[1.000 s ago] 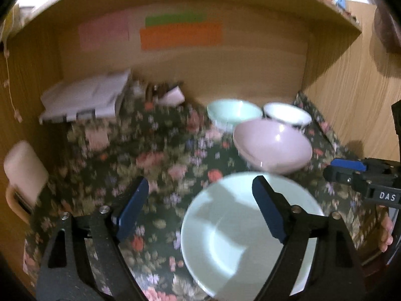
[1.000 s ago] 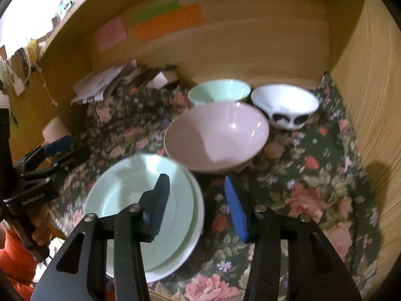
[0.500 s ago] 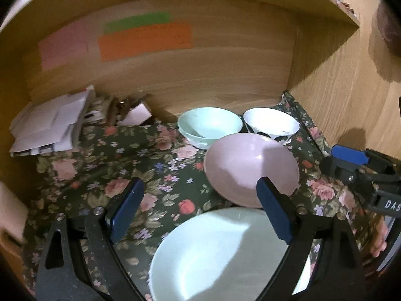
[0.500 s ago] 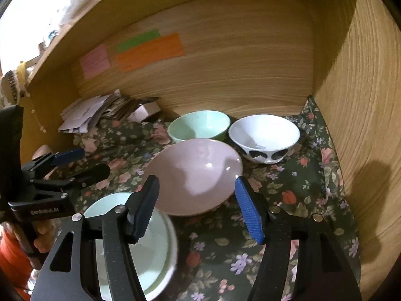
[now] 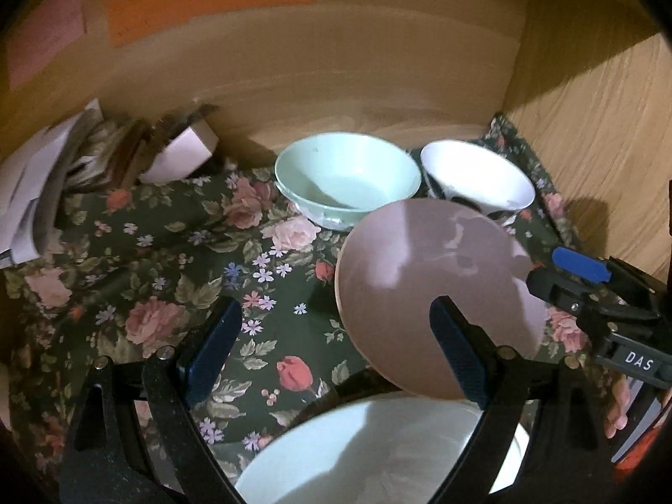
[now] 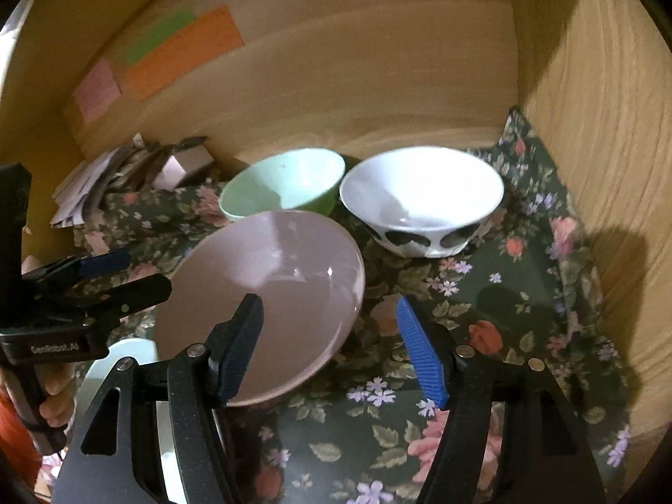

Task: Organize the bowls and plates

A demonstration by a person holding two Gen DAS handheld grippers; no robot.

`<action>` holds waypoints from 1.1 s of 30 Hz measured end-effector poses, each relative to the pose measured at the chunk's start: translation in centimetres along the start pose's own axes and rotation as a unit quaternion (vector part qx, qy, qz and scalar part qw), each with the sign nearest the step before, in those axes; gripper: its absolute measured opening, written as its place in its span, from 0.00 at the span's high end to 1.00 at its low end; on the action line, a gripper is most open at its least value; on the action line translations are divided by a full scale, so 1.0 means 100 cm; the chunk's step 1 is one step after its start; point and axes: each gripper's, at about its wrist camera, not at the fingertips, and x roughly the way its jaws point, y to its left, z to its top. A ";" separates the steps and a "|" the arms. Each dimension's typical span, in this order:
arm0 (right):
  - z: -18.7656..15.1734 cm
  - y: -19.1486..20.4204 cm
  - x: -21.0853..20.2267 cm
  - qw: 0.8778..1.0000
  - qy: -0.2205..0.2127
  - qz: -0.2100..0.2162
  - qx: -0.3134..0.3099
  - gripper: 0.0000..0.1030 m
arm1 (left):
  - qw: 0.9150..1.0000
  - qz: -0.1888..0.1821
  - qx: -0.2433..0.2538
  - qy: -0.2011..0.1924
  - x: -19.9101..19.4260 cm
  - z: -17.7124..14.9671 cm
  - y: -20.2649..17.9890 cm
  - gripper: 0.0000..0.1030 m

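Glossy bowls and a plate on flowered cloth inside a wooden desk alcove.

We see a smooth, shallow pink bowl [image 6: 269, 294] on the dark floral cloth [image 5: 168, 260], with a rounder mint-green bowl [image 5: 348, 176] and a white bowl with dark patches [image 6: 420, 201] just behind it, and a flat pale-green plate [image 5: 378, 453] in front. Compared with a second ago, both cameras sit closer to the bowls, and the plate has slid to the bottom edge. Our left claw [image 5: 336, 353] stands wide with nothing between its pads; our right claw [image 6: 332, 344] is about half open and empty, the pink bowl's rim lying below it. Only the right view shows the white bowl's patches; only the left shows the whole plate.
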 end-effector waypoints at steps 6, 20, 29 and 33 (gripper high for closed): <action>0.000 -0.002 0.017 1.000 0.019 0.005 0.003 0.46 | 0.999 -0.012 -0.009 0.032 0.023 0.002 0.004 0.26; -0.002 -0.007 0.031 0.999 0.042 0.024 0.020 0.72 | 0.996 -0.044 0.005 0.083 0.052 -0.004 -0.011 0.74; -0.004 -0.005 0.038 0.998 0.050 0.015 0.018 0.77 | 0.997 -0.034 0.011 0.071 0.052 -0.002 -0.015 0.77; -0.005 -0.002 0.037 0.999 0.046 0.004 0.013 0.79 | 0.997 -0.035 0.005 0.069 0.052 -0.001 -0.015 0.77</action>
